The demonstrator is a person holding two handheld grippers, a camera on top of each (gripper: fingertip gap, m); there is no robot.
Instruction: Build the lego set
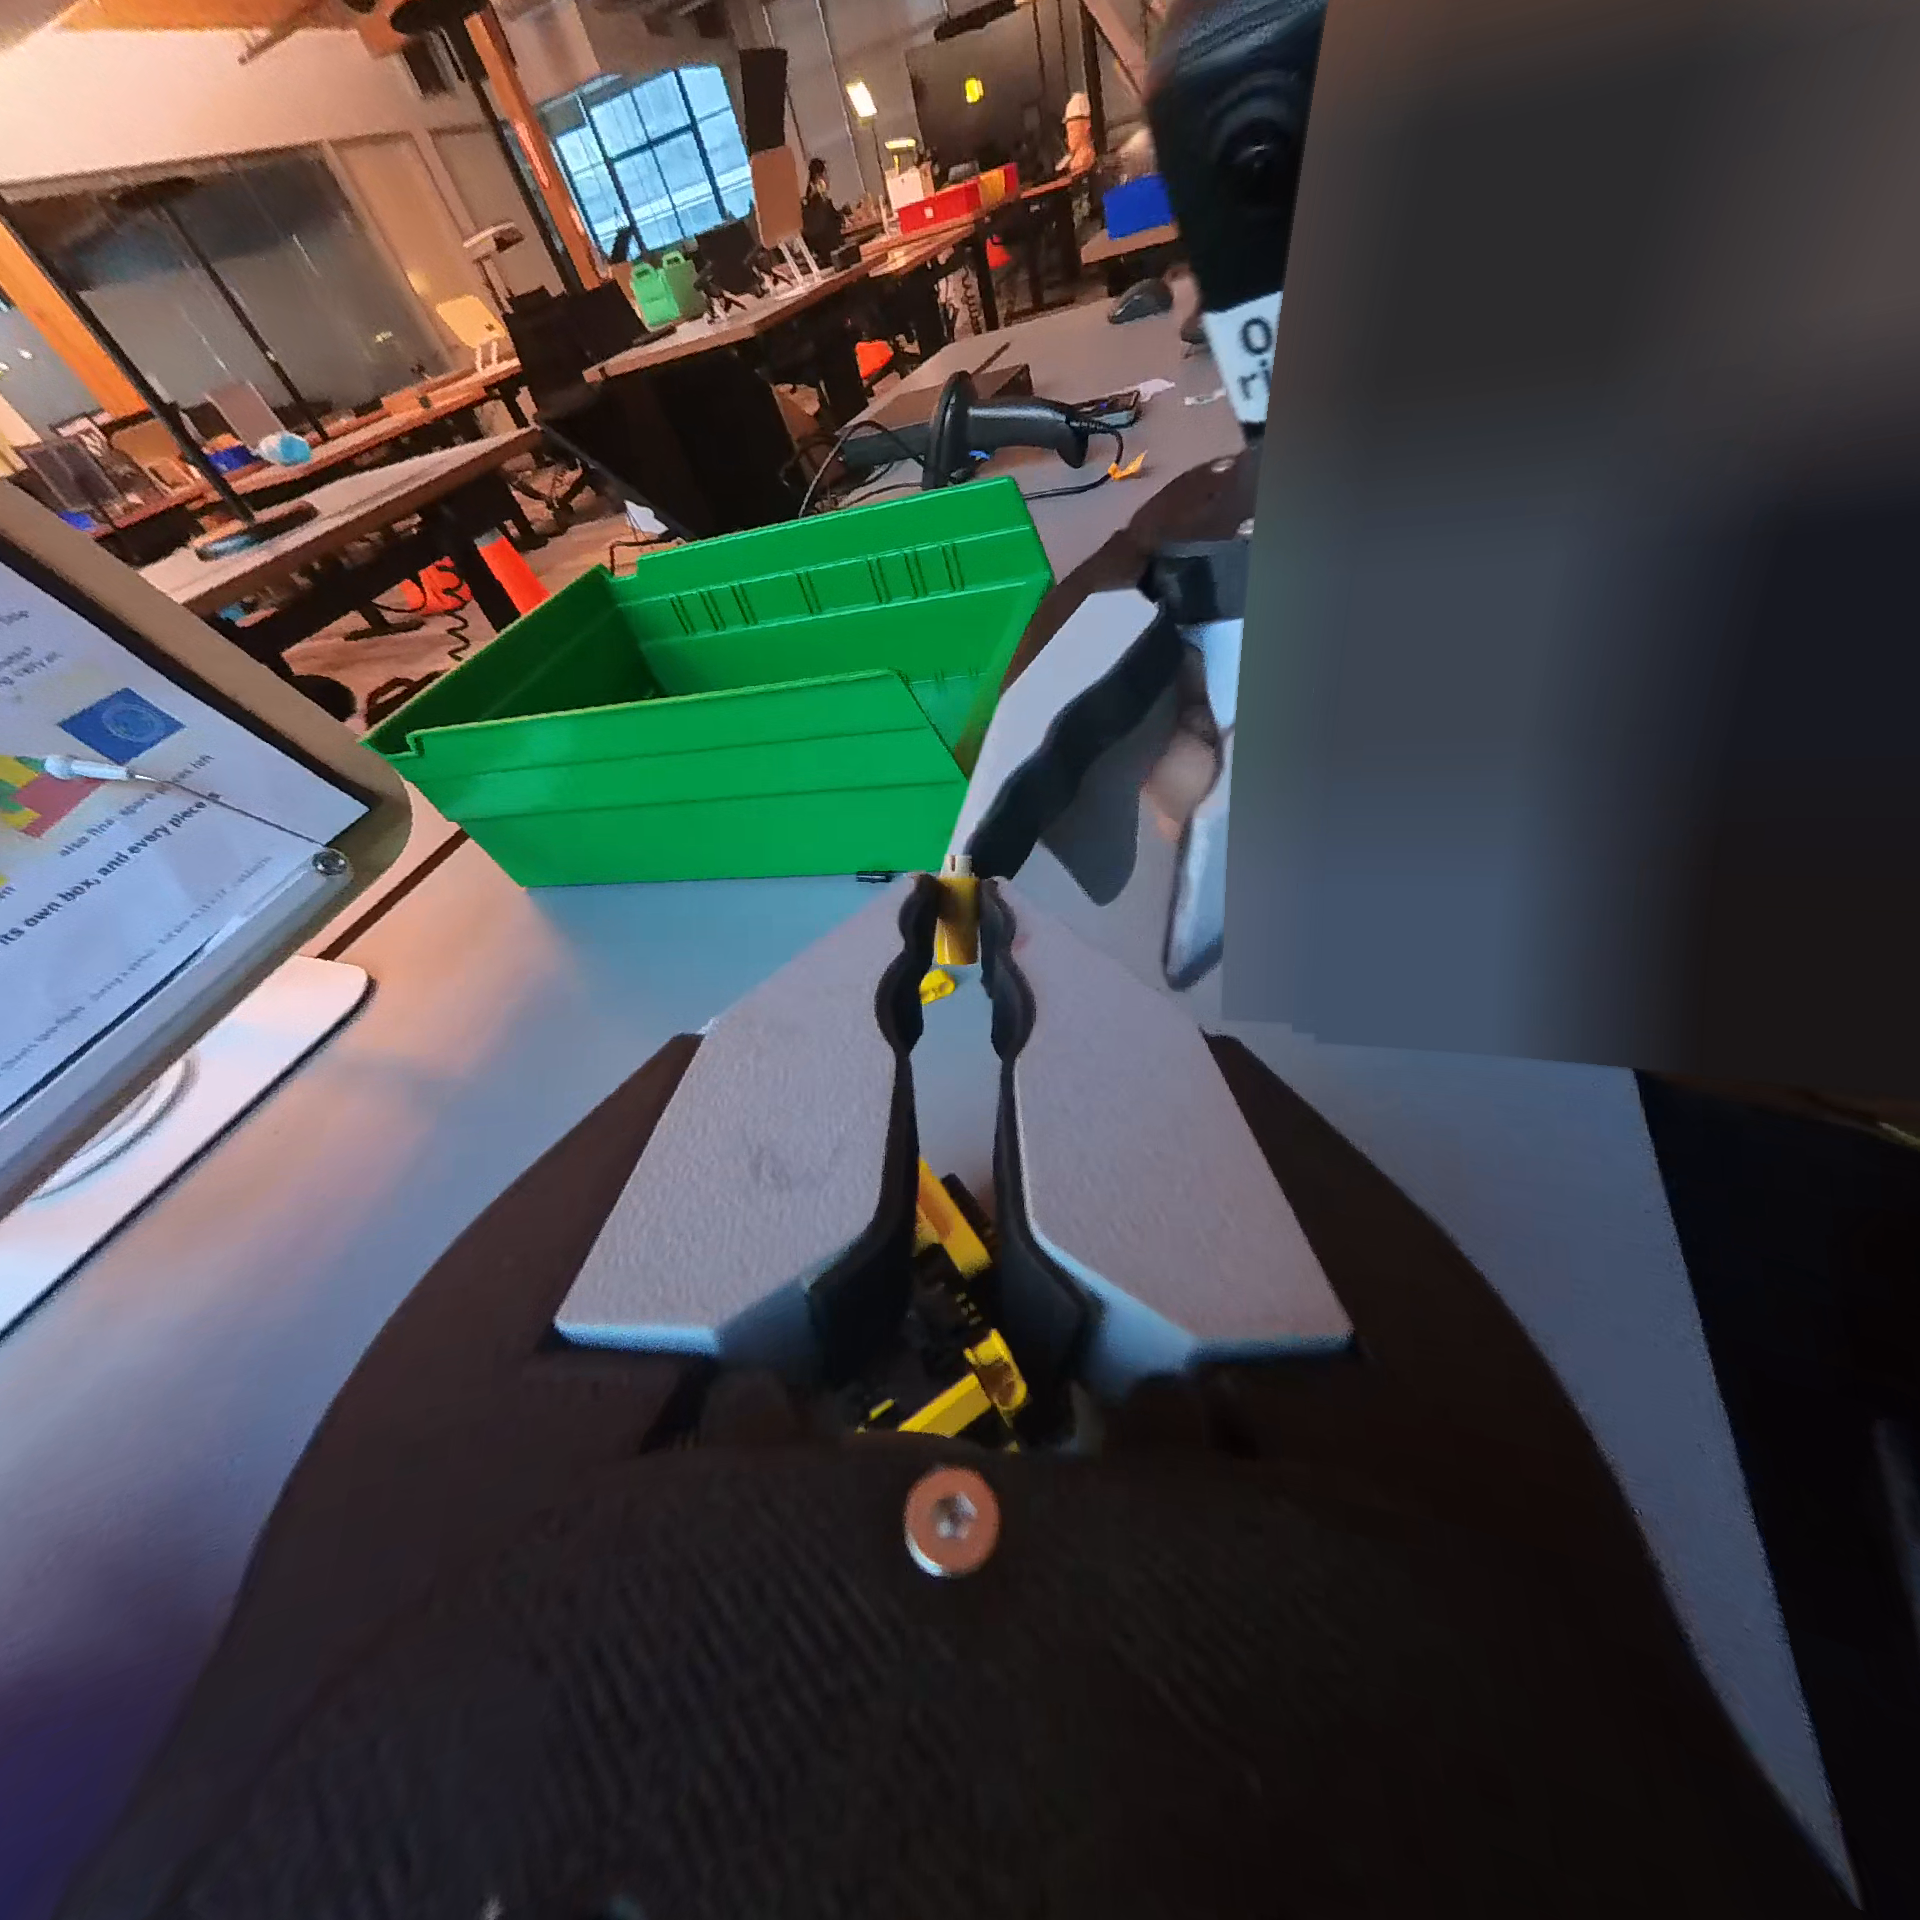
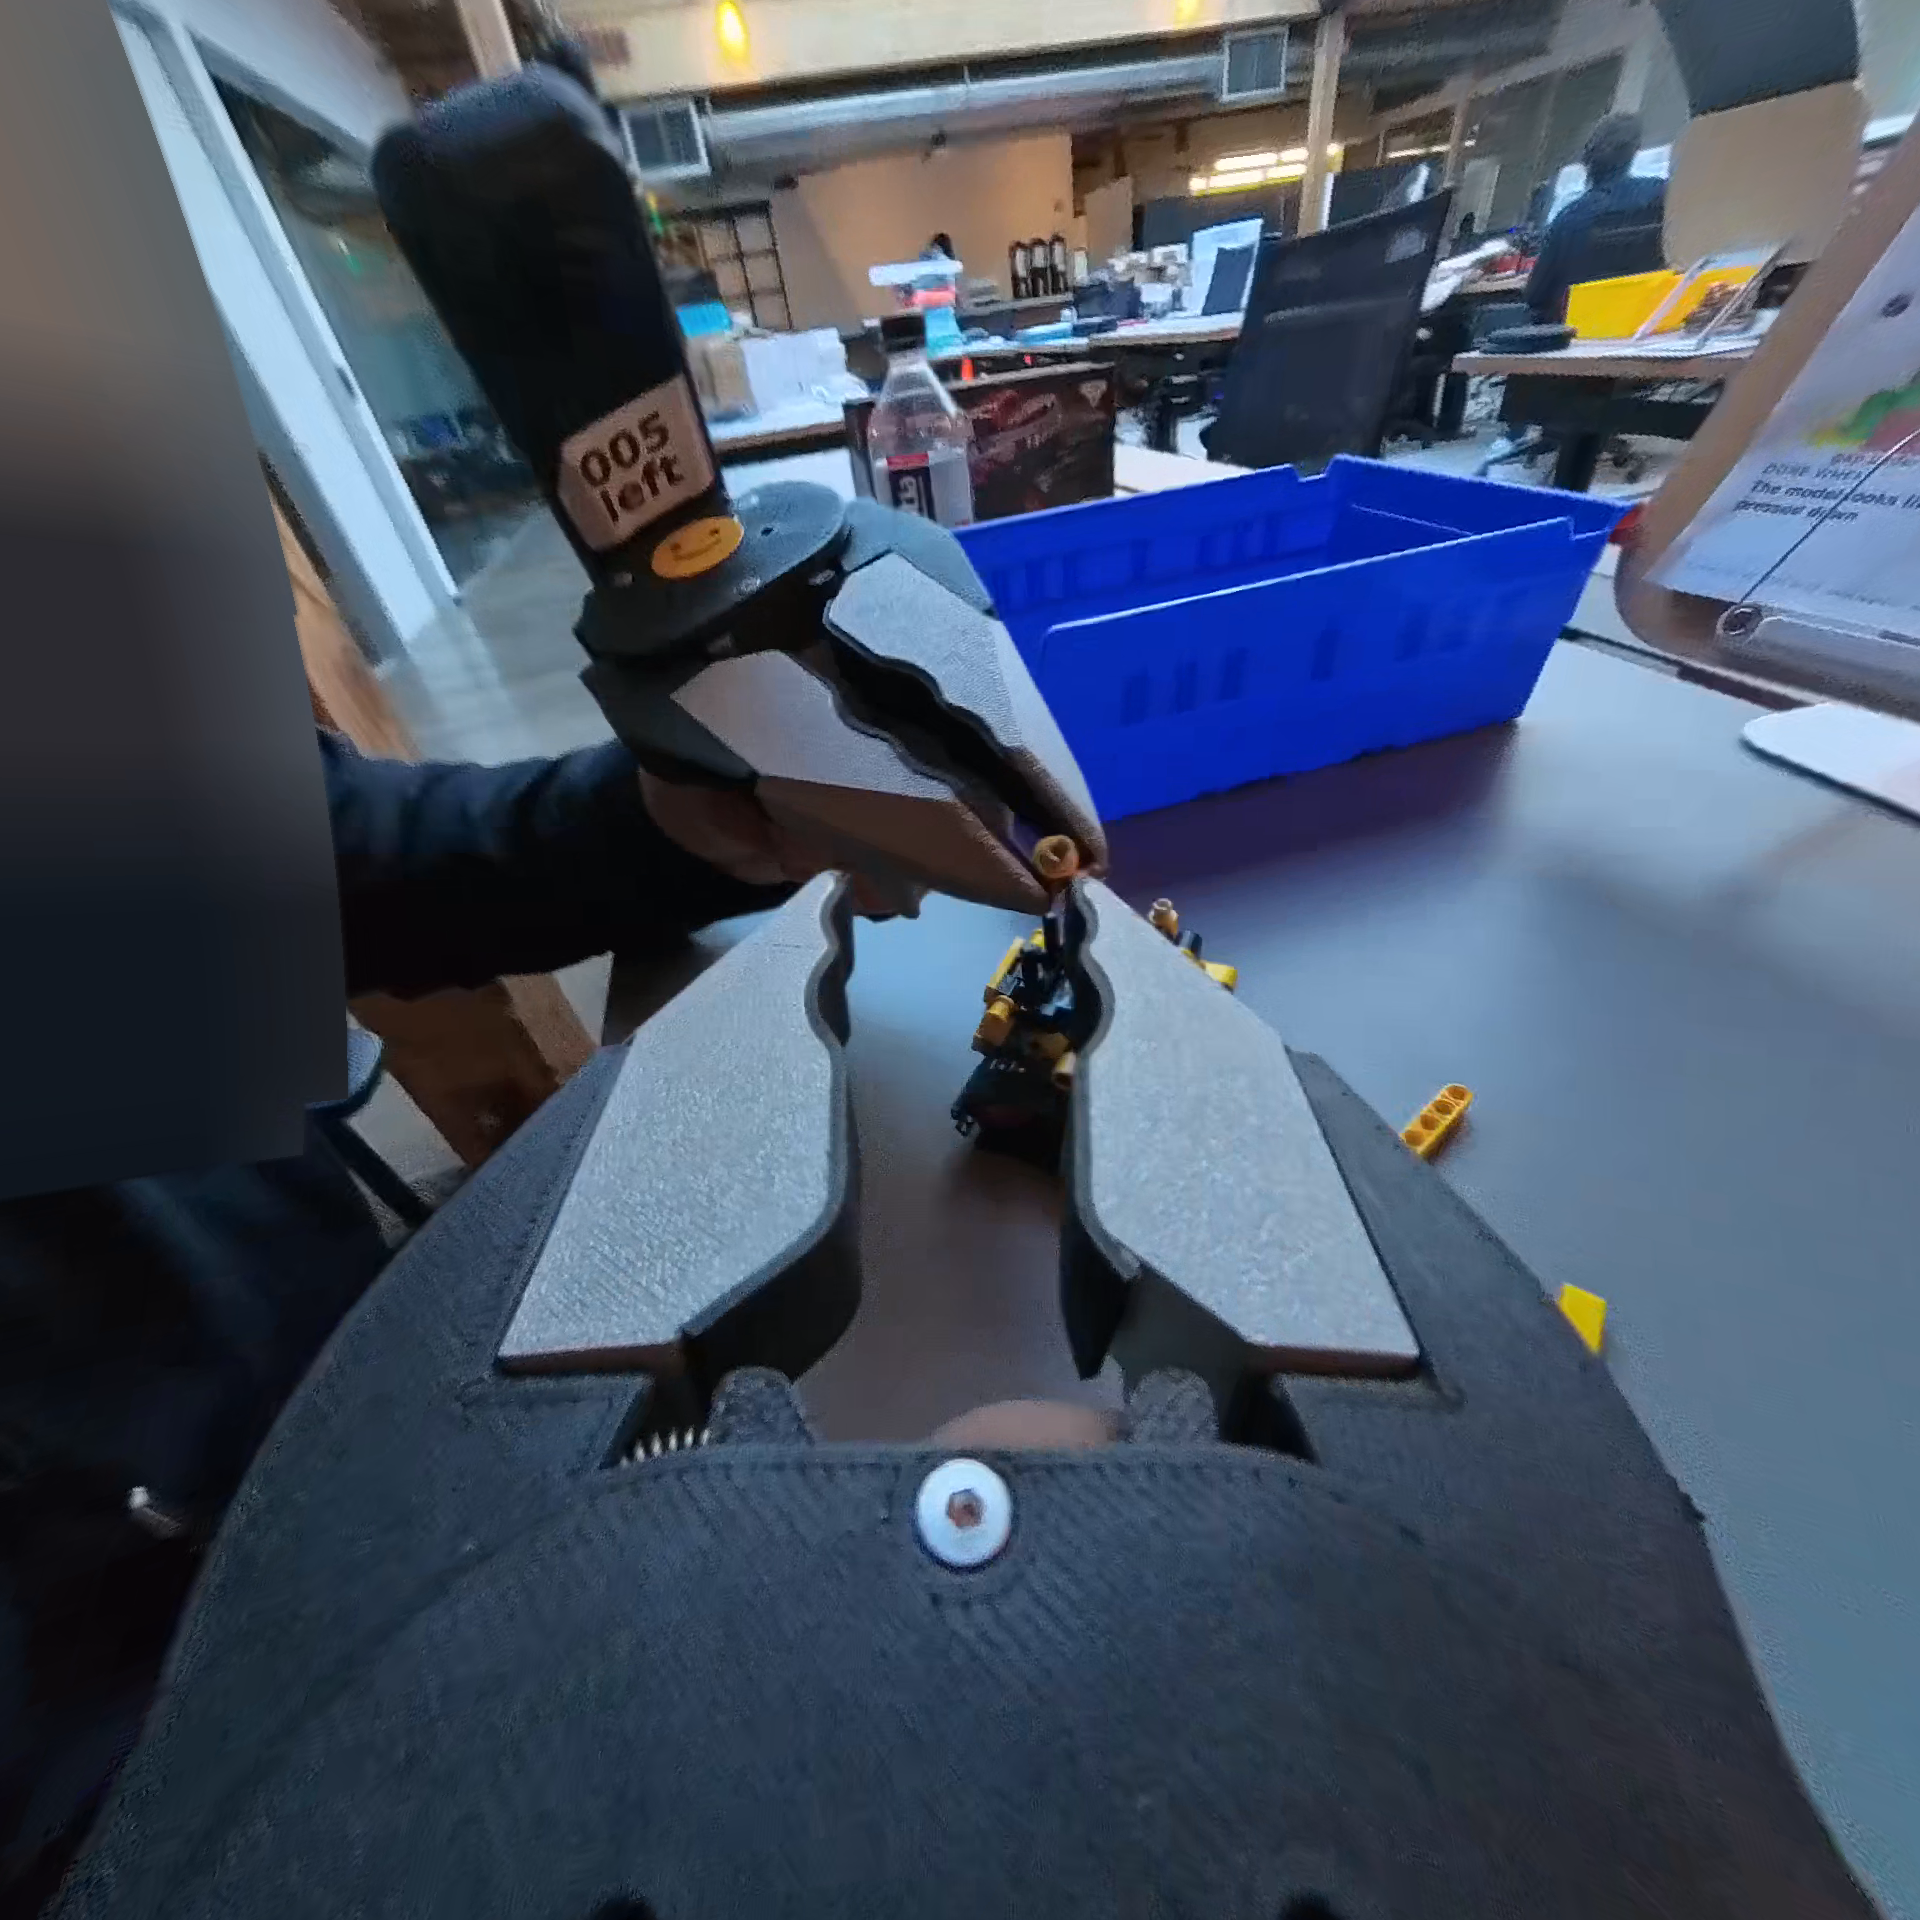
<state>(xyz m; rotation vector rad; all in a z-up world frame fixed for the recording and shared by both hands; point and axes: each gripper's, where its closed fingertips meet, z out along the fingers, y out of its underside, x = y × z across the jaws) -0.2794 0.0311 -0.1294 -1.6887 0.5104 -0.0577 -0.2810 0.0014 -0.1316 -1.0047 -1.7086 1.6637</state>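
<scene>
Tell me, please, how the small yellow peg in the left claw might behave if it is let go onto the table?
The peg looks round, so it would probably roll. It seems tiny, hard plastic, likely stiff and light, apt to bounce. Only the tips of the left claw pinch it, so it could slip or twist out.

Two close, facing wrist cameras

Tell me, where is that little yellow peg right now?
The yellow peg is pinched at the tip of the left gripper, held just above the black-and-yellow lego model on the table, in front of the green bin.
</scene>
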